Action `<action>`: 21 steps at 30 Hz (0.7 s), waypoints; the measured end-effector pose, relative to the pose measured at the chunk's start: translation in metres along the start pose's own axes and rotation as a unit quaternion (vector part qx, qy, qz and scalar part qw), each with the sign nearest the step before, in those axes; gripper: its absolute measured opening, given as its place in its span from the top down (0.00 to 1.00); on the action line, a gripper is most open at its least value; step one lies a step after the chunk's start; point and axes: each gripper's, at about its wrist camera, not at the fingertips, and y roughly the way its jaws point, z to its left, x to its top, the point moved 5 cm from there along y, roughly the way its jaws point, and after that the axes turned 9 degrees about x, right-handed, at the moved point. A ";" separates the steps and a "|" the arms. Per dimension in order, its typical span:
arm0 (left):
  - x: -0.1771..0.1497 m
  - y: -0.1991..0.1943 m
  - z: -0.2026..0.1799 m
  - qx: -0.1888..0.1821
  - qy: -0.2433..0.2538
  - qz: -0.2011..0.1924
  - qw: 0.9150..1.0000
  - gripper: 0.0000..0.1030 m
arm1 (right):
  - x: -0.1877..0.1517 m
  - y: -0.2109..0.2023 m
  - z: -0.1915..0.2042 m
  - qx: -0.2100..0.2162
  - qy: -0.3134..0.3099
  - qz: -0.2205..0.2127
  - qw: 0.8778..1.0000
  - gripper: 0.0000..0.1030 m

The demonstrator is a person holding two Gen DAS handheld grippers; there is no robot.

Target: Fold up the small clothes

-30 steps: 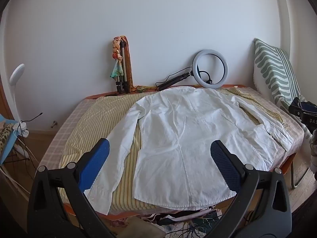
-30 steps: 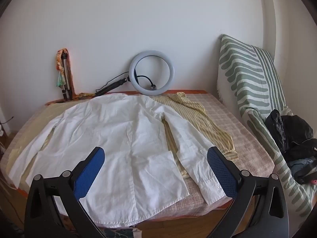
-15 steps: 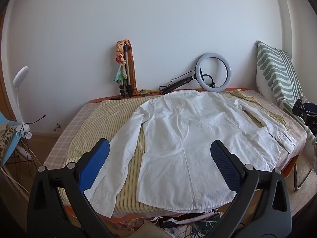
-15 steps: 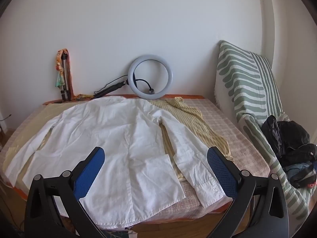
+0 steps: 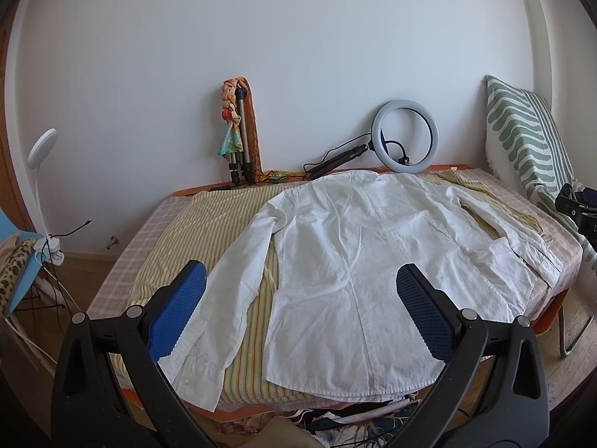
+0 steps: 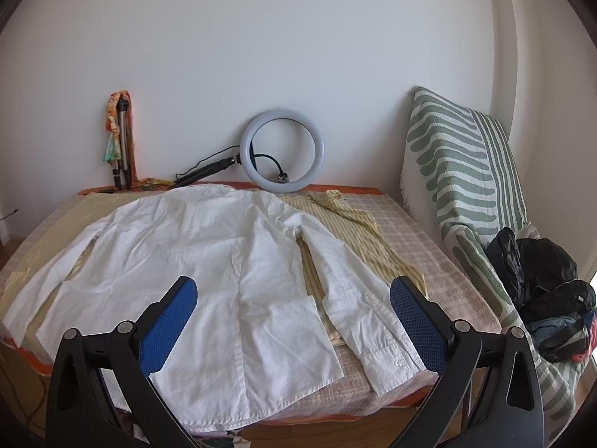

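A white shirt (image 5: 358, 261) lies spread flat, sleeves out, across the counter (image 6: 429, 257) (over a yellow striped cloth (image 5: 224, 216)), its hem at the near edge. Left gripper (image 5: 300, 311) and right gripper (image 6: 293, 319) hover with fingers spread, empty.

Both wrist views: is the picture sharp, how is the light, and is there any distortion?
Left wrist view: soft even daylight, no glare, white shirt sharp with fine creases visible, fisheye bends the wall edge and darkens the corners. Right wrist view: same soft light, ring light appears unlit, striped cushion curved by the lens, a small overexposed patch at the right edge.
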 end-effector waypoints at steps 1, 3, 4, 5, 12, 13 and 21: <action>0.000 0.000 0.000 0.000 0.000 0.001 1.000 0.00 | 0.000 0.000 0.000 0.000 0.000 0.000 1.000 0.01; 0.001 -0.001 0.000 0.001 0.001 0.002 1.000 0.00 | 0.000 0.000 0.000 -0.001 -0.001 0.001 1.000 0.01; 0.001 0.000 0.001 0.001 0.001 0.002 1.000 0.00 | 0.001 0.000 0.000 -0.001 -0.002 0.001 1.000 0.01; 0.000 -0.001 0.000 0.000 0.000 0.001 1.000 0.00 | 0.001 0.000 0.000 -0.002 -0.002 0.001 1.000 0.01; -0.002 0.001 0.004 0.002 -0.001 0.002 1.000 0.00 | 0.002 -0.001 -0.001 -0.002 -0.002 0.001 1.000 0.01; -0.003 0.001 0.004 0.001 0.000 0.002 1.000 0.00 | 0.002 0.000 -0.001 -0.001 -0.002 0.001 1.000 0.01; -0.004 0.003 0.007 0.005 0.001 0.002 1.000 0.00 | 0.002 -0.001 -0.001 -0.003 -0.002 0.000 1.000 0.01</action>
